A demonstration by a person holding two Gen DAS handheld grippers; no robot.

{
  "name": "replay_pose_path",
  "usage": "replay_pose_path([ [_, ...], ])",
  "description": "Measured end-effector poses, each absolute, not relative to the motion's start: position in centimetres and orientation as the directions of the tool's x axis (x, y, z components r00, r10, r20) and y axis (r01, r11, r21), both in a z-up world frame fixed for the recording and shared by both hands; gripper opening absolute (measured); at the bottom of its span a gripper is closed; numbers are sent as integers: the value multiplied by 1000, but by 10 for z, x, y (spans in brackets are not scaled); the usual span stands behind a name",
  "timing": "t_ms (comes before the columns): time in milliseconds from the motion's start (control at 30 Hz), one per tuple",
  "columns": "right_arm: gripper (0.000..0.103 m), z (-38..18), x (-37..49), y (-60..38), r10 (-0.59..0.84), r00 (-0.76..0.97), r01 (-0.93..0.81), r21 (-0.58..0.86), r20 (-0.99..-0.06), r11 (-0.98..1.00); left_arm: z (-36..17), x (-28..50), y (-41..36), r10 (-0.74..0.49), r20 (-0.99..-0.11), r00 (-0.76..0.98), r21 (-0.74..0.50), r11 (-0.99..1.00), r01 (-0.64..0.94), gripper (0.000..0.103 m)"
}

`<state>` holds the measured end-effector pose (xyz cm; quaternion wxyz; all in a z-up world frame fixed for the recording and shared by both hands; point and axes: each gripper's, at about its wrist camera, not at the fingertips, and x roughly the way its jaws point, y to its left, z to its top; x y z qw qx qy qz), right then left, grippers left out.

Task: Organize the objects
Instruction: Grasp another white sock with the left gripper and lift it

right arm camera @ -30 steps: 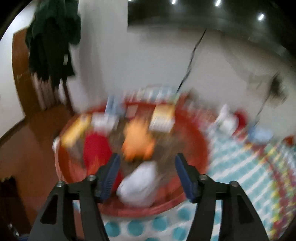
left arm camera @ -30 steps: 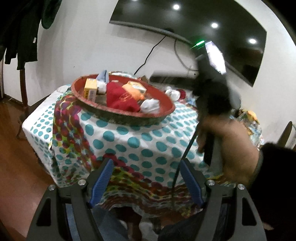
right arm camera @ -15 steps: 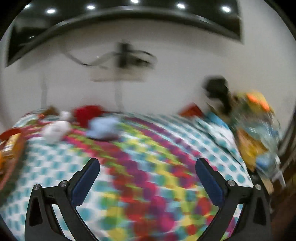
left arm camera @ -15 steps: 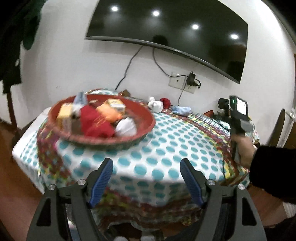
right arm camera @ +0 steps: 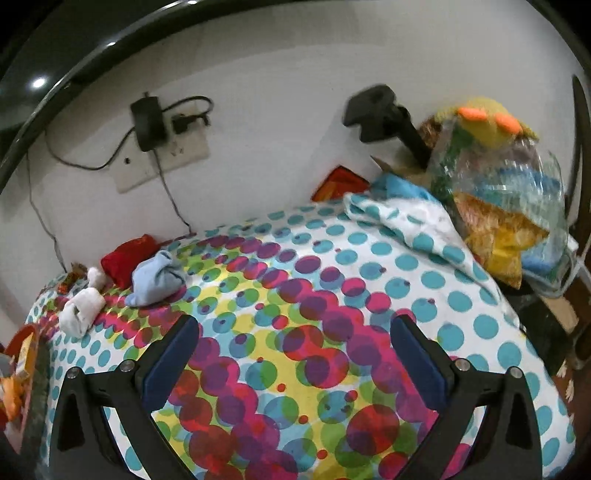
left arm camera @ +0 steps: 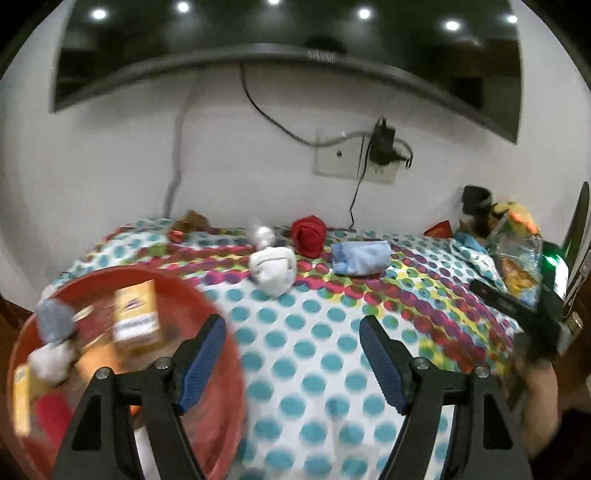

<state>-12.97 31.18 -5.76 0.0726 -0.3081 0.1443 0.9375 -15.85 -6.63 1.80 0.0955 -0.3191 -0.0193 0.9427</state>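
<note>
A red round tray [left arm camera: 207,295] sits at the left of the dotted tablecloth, holding a yellow box [left arm camera: 135,319], rolled socks and other small items. On the cloth beyond lie a white sock bundle [left arm camera: 273,267], a red sock ball [left arm camera: 309,235] and a light blue folded sock [left arm camera: 360,256]. My left gripper [left arm camera: 293,356] is open and empty above the cloth beside the tray. My right gripper [right arm camera: 295,360] is open and empty over the cloth's coloured middle; the blue sock [right arm camera: 157,282], red sock [right arm camera: 129,258] and white sock [right arm camera: 81,310] lie far left of it.
A pile of plastic bags and a yellow plush toy [right arm camera: 491,184] crowds the table's right end. A wall socket with a charger [right arm camera: 147,122] and cables hangs behind. The tray's edge [right arm camera: 35,354] shows at far left. A TV [left arm camera: 258,33] hangs above.
Both grippers swung right and came closer over the table. The left view now looks at the loose socks instead of the whole tray; the right gripper stays wide open.
</note>
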Motion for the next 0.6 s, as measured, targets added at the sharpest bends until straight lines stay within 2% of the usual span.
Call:
replay_pose_path([
  [100,103,-61,-128,321,25,-805,-237,282,-593,-930,8,-208,-51,188,-630,-754,-91,-982,-168,77],
  [200,103,-60,-128,319,23,-806,-230,278,-591,-933,-10,-255,-42,127,-694,-709,-53,-991,-125,77],
  [300,103,-56,-126,313,28,-817,-212,254,-576,-944,-28,-300,-39,97,-756,-647,-71,-995,-66,77],
  [600,103,-50,-122,306,19,-841,-180,246,-541,-952,-78,-362,-39,-24,-849,-528,-14,-998,68,78],
])
